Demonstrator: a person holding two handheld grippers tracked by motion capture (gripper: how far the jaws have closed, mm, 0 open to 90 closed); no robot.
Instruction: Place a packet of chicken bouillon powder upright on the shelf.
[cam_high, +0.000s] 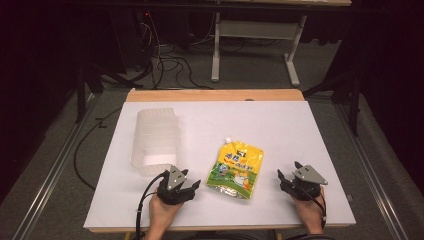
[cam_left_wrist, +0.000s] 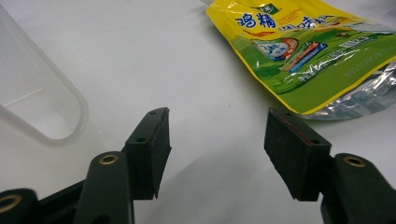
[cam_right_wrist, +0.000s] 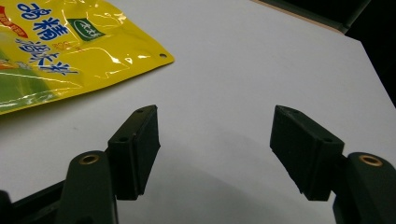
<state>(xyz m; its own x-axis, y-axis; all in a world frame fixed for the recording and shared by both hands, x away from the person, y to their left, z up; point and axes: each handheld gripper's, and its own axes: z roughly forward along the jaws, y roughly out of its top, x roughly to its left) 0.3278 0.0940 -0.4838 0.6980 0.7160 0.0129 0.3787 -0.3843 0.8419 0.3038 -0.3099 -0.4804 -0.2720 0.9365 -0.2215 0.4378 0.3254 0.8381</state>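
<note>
1. My left gripper (cam_high: 192, 186) sits low over the near edge of the bench (cam_high: 300, 130), jaws spread wide with nothing between them; in the left gripper view (cam_left_wrist: 217, 149) only bare white surface lies in the gap.
2. My left hand (cam_high: 161, 210) comes up from the bottom edge, wrapped around the gripper's body, its cable looping off to the left.
3. My right gripper (cam_high: 286, 176) rests near the bench's right front, jaws likewise apart and empty (cam_right_wrist: 215, 149), angled up and leftward.
4. My right hand (cam_high: 310, 210) grips it from below.
5. Between the two grippers lies a yellow-and-green spouted pouch (cam_high: 236, 169), flat, touching neither.
6. Just beyond my left gripper is a clear plastic container (cam_high: 156, 140), lying on the bench.
</note>
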